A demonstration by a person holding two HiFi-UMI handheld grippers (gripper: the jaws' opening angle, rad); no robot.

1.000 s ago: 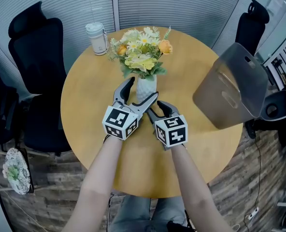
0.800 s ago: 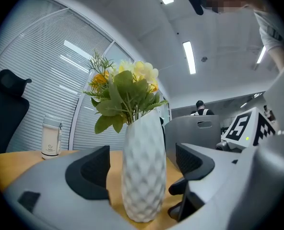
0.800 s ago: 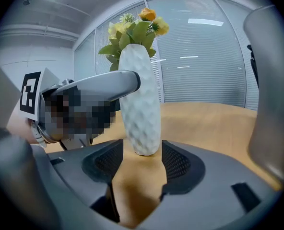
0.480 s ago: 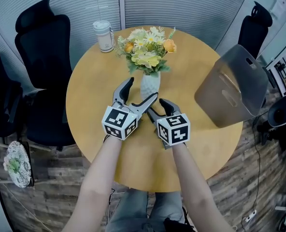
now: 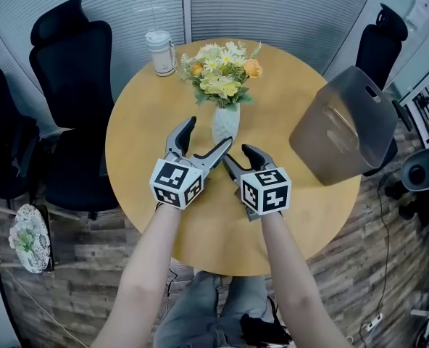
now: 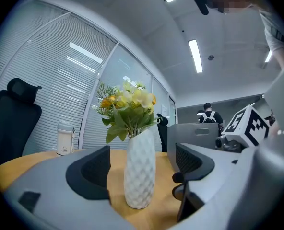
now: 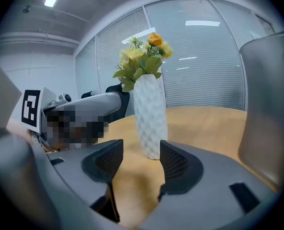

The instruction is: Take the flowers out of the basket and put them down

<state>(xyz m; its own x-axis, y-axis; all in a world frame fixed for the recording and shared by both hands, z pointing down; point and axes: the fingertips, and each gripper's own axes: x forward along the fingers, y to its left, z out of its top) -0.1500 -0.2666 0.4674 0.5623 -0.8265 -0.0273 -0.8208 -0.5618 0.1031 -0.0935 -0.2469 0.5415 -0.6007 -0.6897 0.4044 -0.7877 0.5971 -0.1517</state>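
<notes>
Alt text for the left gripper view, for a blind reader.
A white textured vase of yellow and orange flowers stands untouched on the wooden table, framed by the open jaws of the left gripper; a grey plastic bin behind.

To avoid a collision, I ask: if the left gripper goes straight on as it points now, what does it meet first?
Probably the white vase: it stands upright, centred ahead of the open left gripper. How far ahead is unclear.

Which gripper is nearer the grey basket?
Right. The right gripper sits to the left of the basket, apart from it; the left gripper is farther left, in front of the vase.
</notes>
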